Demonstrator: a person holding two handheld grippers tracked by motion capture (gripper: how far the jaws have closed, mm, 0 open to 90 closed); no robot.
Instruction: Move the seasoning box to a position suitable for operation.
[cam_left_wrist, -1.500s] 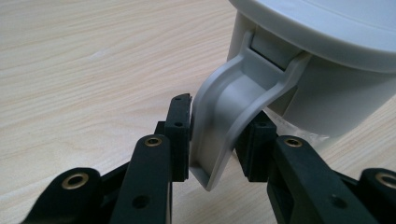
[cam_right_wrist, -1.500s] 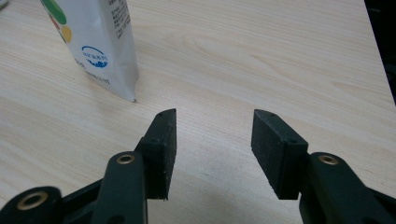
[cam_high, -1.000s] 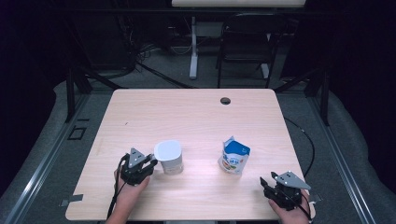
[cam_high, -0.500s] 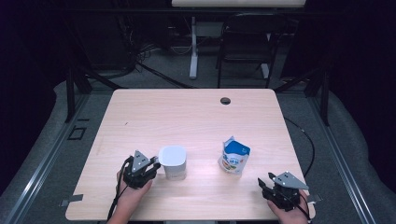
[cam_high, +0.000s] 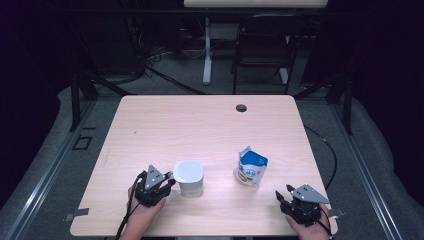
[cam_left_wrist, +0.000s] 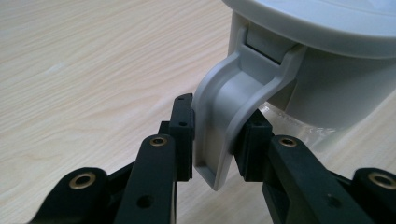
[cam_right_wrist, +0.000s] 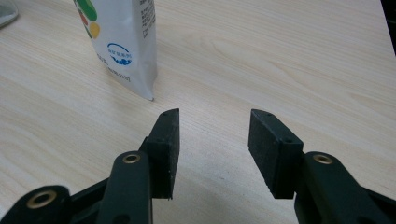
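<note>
A white lidded jug (cam_high: 189, 176) stands on the wooden table (cam_high: 200, 125) near its front left. My left gripper (cam_high: 169, 182) is beside the jug's left and is shut on its grey handle (cam_left_wrist: 229, 107); in the left gripper view (cam_left_wrist: 217, 123) one pad lies against each side of the handle. A blue and white carton (cam_high: 250, 168) with its top torn open stands to the right of the jug. My right gripper (cam_high: 285, 193) rests near the front right corner, open (cam_right_wrist: 215, 126), with bare table between its pads. The carton (cam_right_wrist: 123, 42) is ahead of it to the left, apart.
A round cable hole (cam_high: 241, 108) sits near the table's far edge. Behind the table stand a dark chair (cam_high: 265, 50) and a white desk leg (cam_high: 206, 55). A cable (cam_high: 327, 150) runs along the floor at the right.
The jug and my left gripper have shifted slightly right and toward the table's near edge. The right gripper and carton have stayed put.
</note>
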